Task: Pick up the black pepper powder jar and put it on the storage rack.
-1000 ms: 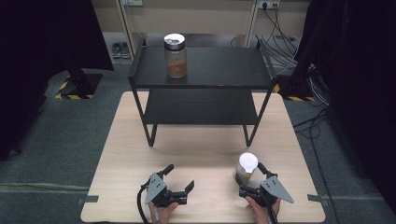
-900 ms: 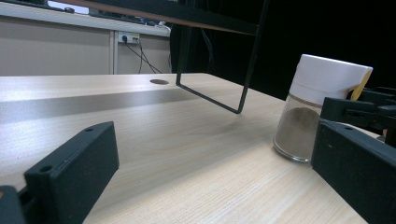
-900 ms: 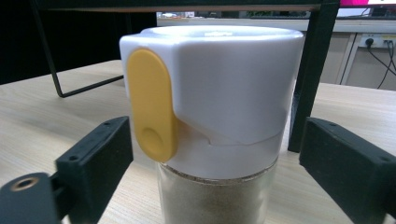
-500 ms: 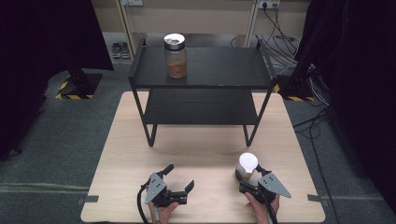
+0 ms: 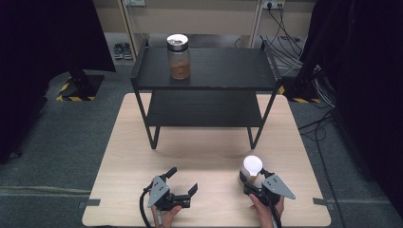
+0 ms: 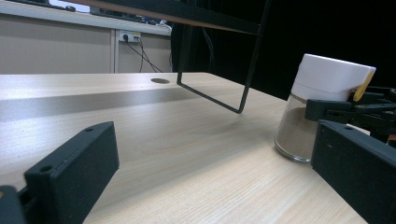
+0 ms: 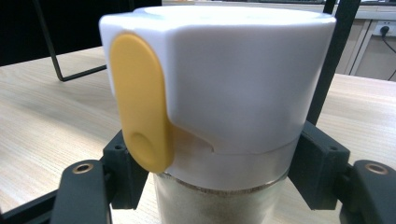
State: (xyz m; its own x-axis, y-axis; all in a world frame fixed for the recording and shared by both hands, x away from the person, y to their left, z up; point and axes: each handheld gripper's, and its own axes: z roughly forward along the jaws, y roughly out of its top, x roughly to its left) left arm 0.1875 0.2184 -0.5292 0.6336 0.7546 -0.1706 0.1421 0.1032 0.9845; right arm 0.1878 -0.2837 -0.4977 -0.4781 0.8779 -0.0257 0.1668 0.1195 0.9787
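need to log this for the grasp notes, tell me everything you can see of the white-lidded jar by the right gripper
The white-lidded jar is a clear glass shaker, partly filled with tan powder, under a tall white plastic lid with a yellow flip tab on its side. It stands upright on the wooden table, near its front right. The right gripper has just closed its black jaws on the jar just below the lid.

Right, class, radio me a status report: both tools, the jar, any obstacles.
Right tool shut on white-lidded jar, jar on table. Left tool open, empty. Black shelf ahead holds another jar.
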